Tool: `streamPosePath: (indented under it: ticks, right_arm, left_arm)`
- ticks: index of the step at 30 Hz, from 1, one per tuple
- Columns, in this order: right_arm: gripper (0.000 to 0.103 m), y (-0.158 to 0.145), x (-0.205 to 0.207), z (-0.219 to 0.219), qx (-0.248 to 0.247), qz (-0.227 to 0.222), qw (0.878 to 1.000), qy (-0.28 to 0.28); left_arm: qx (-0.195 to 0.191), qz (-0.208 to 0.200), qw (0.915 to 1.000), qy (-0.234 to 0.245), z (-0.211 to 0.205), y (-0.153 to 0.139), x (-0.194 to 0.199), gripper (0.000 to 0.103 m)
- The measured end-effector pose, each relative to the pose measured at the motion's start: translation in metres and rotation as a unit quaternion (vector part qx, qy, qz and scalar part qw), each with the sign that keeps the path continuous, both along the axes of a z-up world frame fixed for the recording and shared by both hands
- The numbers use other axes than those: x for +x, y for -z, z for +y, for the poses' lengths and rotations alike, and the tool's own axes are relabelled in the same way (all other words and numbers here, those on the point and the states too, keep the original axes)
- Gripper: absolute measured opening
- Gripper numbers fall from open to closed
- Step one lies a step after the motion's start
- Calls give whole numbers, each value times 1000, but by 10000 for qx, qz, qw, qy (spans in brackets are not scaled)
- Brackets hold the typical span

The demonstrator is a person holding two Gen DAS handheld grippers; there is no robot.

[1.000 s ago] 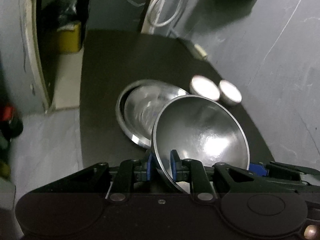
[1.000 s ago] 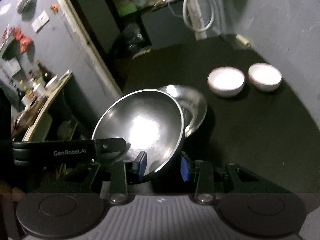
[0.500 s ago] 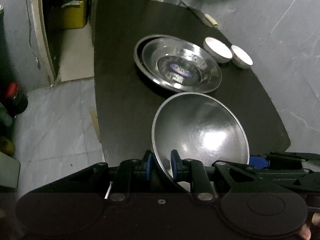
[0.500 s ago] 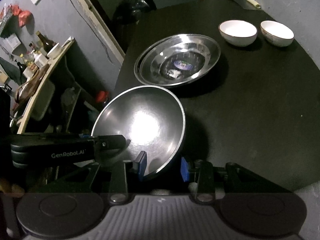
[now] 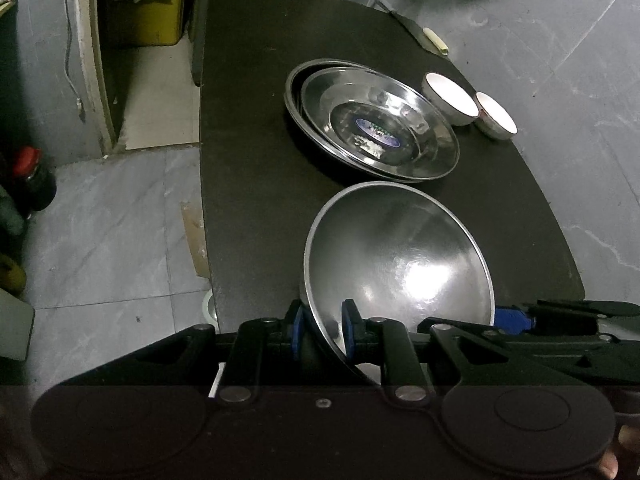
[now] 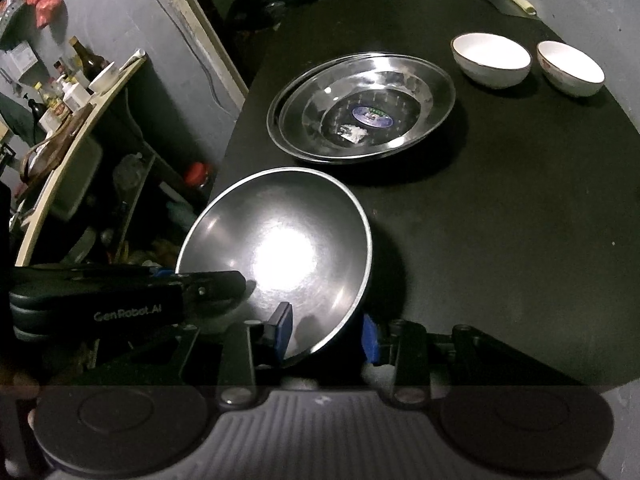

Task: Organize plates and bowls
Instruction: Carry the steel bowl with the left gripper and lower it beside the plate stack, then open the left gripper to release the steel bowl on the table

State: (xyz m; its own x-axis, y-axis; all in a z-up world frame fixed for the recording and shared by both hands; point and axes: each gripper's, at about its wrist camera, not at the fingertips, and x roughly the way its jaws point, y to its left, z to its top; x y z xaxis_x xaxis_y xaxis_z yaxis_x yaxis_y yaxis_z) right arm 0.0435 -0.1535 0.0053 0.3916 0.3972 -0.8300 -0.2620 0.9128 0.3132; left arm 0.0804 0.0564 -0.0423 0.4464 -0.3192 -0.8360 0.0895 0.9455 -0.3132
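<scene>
Grey tiled floor and grey walls surround a dark counter (image 5: 248, 168) that carries a stack of two shallow steel plates (image 5: 372, 120) toward its far side and two small white bowls (image 6: 491, 59) just beyond them to the right, side by side and apart from the plates. Near the front edge a large steel bowl (image 5: 396, 264) is tilted with its mouth facing the far side, gripped from both sides. The left hand-held gripper (image 5: 320, 330) is clenched on the bowl's near-left rim, one blue pad inside the wall and one outside. The right hand-held gripper (image 6: 325, 334) straddles the opposite rim; its inner pad sits against the inside of the bowl, but the outer pad shows a dark gap to the wall, so whether it truly presses I cannot tell. Whether the bowl's base already touches the counter is hidden by the bowl itself. The step in hand looks like setting this bowl down in front of the plates. To do it well, level the bowl so its base lands flat, keep both rims at the same height, stay clear of the plates, and let go only once it rests steadily, since the round, slick steel could rock or slide.
</scene>
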Motion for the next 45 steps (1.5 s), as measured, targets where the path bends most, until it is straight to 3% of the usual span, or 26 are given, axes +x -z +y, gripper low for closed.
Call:
streamPosePath:
  ticks: [3, 9, 11, 14, 18, 20, 22, 32, 37, 45]
  right_arm:
    - [45, -2, -1, 0, -13, -46, 10000, -9]
    - [55, -7, -3, -6, -31, -175, 9998, 120]
    - [63, -10, -4, -10, -13, -262, 9995, 194]
    - [77, -17, -7, -16, 23, -451, 9984, 335]
    - [91, -23, -8, -23, 50, -607, 9969, 502]
    - [98, -25, -7, -28, 94, -664, 9960, 582]
    - [102, -28, -6, -34, 124, -742, 9947, 698]
    - [103, -30, 0, -66, 44, -1122, 9861, 1226]
    - [103, -26, 12, -85, -171, -1235, 9811, 1481]
    - [103, -34, 82, -132, 76, -1559, 9692, 1906]
  left_arm:
    - [-4, -29, 10000, -11, 1, -1, -1, 23]
    - [110, -223, 9997, -58, 4, -13, -6, 54]
    - [194, -368, 9991, -62, 4, -20, -9, 71]
    - [384, -615, 9974, -24, 3, -32, -12, 84]
    - [549, -836, 9950, 37, 3, -46, -12, 91]
    - [633, -979, 9932, 10, 4, -53, -11, 102]
    - [701, -1150, 9909, -17, 4, -59, -8, 102]
    - [675, -1325, 9889, 1, -12, -70, 34, 102]
    - [741, -1876, 9792, 226, -34, -77, 56, 102]
    - [968, -2066, 9723, 512, -85, -80, 137, 102]
